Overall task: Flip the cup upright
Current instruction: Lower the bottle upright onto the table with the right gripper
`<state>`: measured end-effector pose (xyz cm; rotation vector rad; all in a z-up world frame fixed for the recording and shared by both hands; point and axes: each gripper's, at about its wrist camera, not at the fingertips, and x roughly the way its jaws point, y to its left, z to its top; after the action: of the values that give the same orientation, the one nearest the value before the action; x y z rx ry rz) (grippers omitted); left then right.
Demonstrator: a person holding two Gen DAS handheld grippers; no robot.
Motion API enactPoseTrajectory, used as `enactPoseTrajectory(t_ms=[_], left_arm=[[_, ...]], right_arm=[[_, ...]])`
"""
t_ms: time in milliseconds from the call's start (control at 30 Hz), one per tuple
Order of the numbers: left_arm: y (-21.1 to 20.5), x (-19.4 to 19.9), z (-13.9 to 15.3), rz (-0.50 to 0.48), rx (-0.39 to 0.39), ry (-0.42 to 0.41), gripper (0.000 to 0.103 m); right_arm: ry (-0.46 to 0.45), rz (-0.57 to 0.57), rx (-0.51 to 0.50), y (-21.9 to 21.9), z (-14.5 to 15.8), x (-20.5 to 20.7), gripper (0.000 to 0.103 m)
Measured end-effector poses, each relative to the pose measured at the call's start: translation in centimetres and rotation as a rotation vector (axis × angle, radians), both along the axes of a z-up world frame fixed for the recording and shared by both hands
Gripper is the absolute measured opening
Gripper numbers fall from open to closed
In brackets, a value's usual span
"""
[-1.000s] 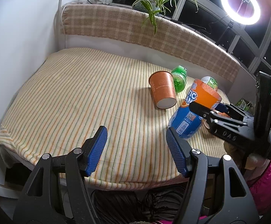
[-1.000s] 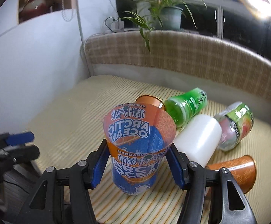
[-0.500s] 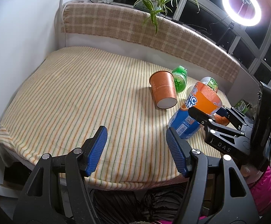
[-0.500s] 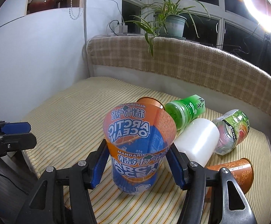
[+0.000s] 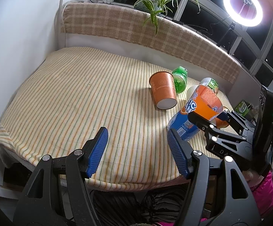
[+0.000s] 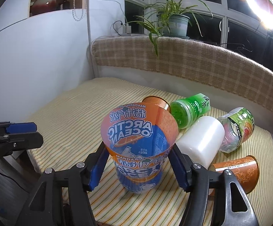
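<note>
Since a second ago the Arctic Ocean cup [image 6: 138, 146] has tipped further toward standing, its open mouth now facing up and toward the right wrist camera, while the left tongs [image 5: 136, 150] have stayed hovering over the near edge of the worktop [image 5: 76, 98].

At the far left of the right wrist view the left tongs [image 6: 14, 131] appear side-on, apart from everything. In their own view their blue pads are spread wide, gripping nothing, with only striped cloth between them.

Further right, the right tongs [image 6: 138, 162] are clenched on the Arctic Ocean cup, one blue pad pressed to each side of its lower half. The cup's base is low over the striped cloth near the front right of the worktop; whether it touches I cannot tell.

Behind it an orange paper cup [image 5: 163, 90] stands mouth-down, with a green bottle [image 6: 190, 113] lying just beside it. Right of that lie a white cup [image 6: 198, 141], a clear bottle with a green label [image 6: 236, 130] and another orange cup on its side [image 6: 236, 171].

A spider plant [image 6: 172, 17] sits on the sill, the ring light [image 5: 242, 9] at far right.
</note>
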<state>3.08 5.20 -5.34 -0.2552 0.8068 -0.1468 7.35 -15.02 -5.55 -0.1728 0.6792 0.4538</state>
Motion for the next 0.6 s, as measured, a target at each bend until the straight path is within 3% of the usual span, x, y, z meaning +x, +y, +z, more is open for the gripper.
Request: enactPoseTrajectory(t_ms=[367,600], left_arm=[[-0.7,-0.5,0.9,-0.012,0.017,-0.038,0.067],[-1.9,-0.6,2.5,-0.028,0.055,-0.128,0.067]], right_arm=[[0.034,-0.015,0.064,-1.7,0.4,-0.9,0.078],[0.024,-0.081,0.15,-5.2,1.7,-3.3,0.079]])
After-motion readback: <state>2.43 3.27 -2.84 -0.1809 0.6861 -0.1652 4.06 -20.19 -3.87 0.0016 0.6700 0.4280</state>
